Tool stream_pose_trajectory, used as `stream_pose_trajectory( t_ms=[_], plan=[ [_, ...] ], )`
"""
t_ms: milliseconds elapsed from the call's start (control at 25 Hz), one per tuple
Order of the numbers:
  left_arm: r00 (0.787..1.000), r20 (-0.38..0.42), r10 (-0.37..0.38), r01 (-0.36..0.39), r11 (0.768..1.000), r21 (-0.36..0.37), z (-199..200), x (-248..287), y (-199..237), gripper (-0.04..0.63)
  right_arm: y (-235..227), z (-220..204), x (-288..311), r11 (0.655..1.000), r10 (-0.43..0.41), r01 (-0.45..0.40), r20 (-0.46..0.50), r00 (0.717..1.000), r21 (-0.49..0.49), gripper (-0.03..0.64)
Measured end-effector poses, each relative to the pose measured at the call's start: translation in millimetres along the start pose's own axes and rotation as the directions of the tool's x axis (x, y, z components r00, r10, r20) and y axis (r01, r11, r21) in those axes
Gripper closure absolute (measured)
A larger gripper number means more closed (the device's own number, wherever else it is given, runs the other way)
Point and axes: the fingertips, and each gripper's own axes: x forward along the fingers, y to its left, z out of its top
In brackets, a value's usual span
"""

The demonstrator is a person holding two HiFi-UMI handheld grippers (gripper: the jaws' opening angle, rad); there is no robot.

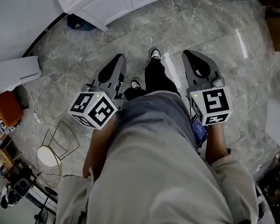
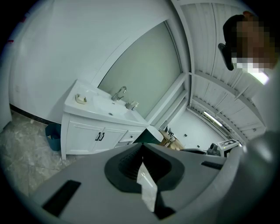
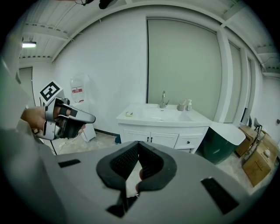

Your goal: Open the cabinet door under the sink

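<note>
I stood on the marble floor (image 1: 87,51), well apart from the white cabinet (image 3: 151,140) under the sink (image 3: 162,114), which was against the far wall in front of me. My left gripper (image 1: 119,59) and my right gripper (image 1: 189,54) both pointed forward. On each the jaws were together at the tips, with nothing between them. The cabinet had two doors (image 3: 141,138), and their small dark handles (image 3: 150,139) sat side by side at the middle seam; a drawer (image 3: 189,141) was to the right. I judged each door to be a stiff, light panel that would swing on hinges at its outer edge without much force. The handle looked thin and smooth, so it could slip. I thought the best hold was across one handle, followed by a gentle pull outward along the door's arc.
</note>
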Motion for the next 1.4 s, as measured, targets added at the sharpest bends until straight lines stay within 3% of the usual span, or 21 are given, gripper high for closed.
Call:
stream_pose_trajectory(
  t_ms=[520,840,1080,1400],
  plan=[
    [0.994,-0.026,0.111,-0.111,0.994,-0.012,28.8,104.1,10.6,0.595,-74.3,15.7,98.8,0.986,0.167,-0.167,-0.016,0.986,0.021,0.606],
    [0.973,-0.034,0.229,-0.230,0.973,-0.029,27.9,135.7,35.5,0.595,-90.1,8.4,167.3,0.958,0.274,-0.271,-0.021,0.962,0.093,0.606],
    [0.955,-0.025,0.296,-0.297,0.954,-0.033,27.4,160.0,49.7,0.595,-105.9,9.6,212.2,0.948,0.312,-0.310,-0.018,0.950,0.077,0.604],
    [0.943,-0.035,0.330,-0.331,0.943,-0.038,18.3,175.8,66.4,0.595,-112.0,12.3,271.3,0.952,0.303,-0.301,-0.014,0.953,0.062,0.604]
  ],
)
